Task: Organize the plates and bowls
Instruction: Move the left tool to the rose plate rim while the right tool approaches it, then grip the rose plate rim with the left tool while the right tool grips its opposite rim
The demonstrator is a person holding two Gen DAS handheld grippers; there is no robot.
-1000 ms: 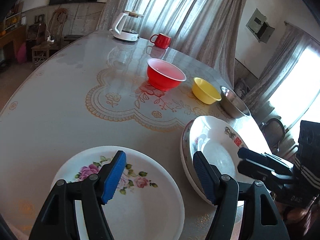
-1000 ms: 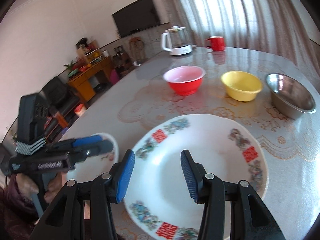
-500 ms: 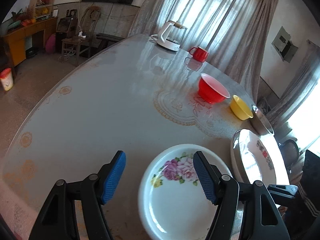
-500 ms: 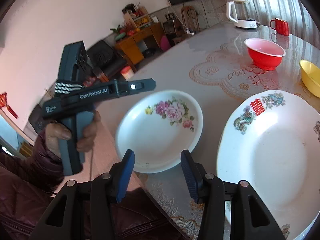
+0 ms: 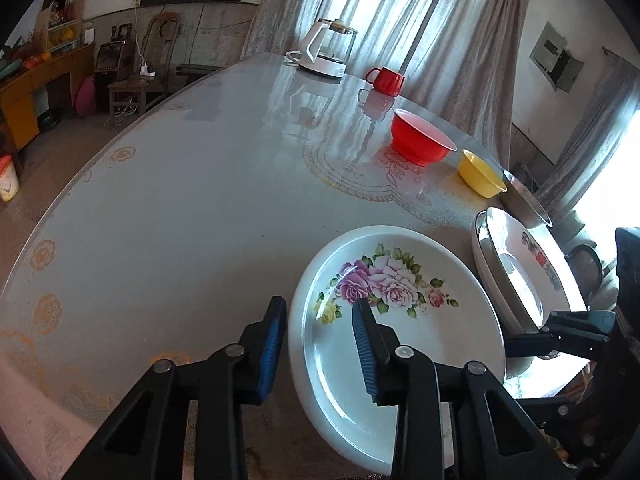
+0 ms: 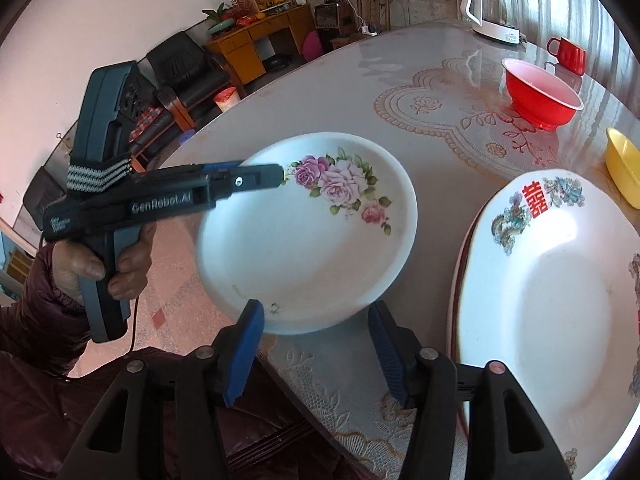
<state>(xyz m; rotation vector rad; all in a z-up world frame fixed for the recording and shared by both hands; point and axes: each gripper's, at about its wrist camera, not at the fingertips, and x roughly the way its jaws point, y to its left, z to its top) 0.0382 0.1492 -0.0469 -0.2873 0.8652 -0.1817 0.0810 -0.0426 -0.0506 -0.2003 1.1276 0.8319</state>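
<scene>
A white rose-patterned plate (image 5: 404, 300) lies at the table's near edge, also in the right wrist view (image 6: 316, 236). My left gripper (image 5: 320, 340) straddles its left rim, one finger outside and one over the plate, jaws partly closed with a gap; it shows from the side in the right wrist view (image 6: 280, 174). A larger dragon-patterned plate (image 6: 552, 300) sits to the right, on another plate. My right gripper (image 6: 316, 344) is open and empty, just short of the rose plate's near edge. Red bowl (image 5: 420, 142), yellow bowl (image 5: 480, 174) and steel bowl (image 5: 524, 200) stand farther back.
A white kettle (image 5: 326, 50) and a red mug (image 5: 386, 80) stand at the far side of the glass-topped table (image 5: 180, 200). The table edge runs just below the rose plate; floor and furniture lie beyond on the left.
My left gripper has narrowed and moved onto the rose plate's left rim. My right gripper has swung left from the dragon plate toward the rose plate.
</scene>
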